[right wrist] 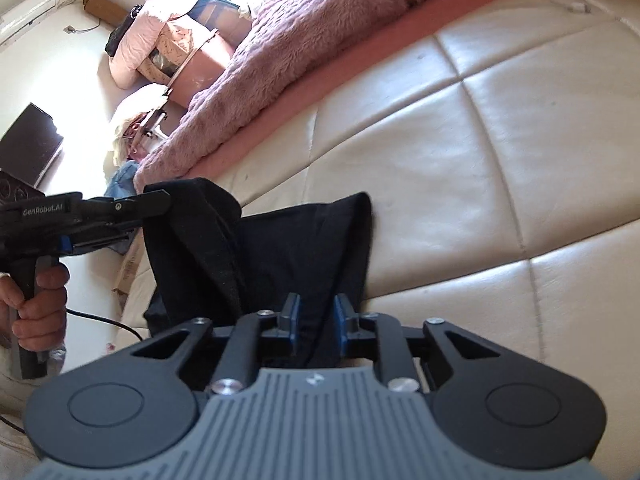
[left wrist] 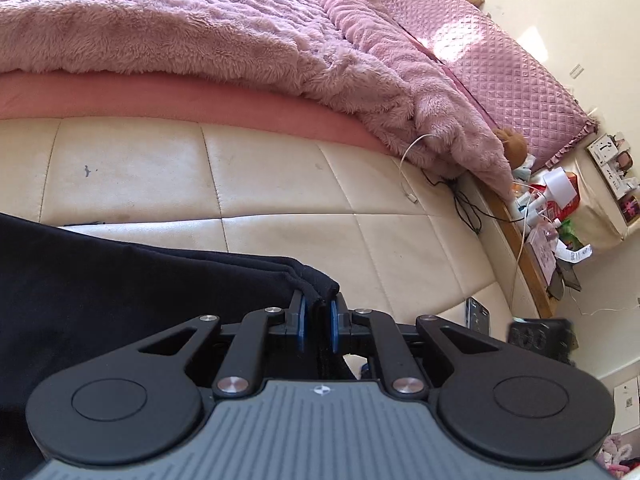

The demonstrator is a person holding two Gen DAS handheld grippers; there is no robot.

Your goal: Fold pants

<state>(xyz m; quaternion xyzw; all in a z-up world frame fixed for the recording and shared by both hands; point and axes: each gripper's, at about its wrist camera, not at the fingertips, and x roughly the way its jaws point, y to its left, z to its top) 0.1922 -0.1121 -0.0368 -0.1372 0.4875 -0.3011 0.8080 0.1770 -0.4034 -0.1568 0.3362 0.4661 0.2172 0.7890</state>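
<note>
Black pants: lying on the cream padded bench beside a pink blanket. Left gripper: pinching a bunched edge of the cloth. Right gripper: jaws slightly apart, cloth loose between them

Ahead of both grippers the cream leather bench lies bare and wide — room to pass across most of its panels. Along its far edge the fluffy pink blanket piles up as a soft wall. A white cable and a black cable trail over the bench's one end — beside a cluttered side shelf
</note>
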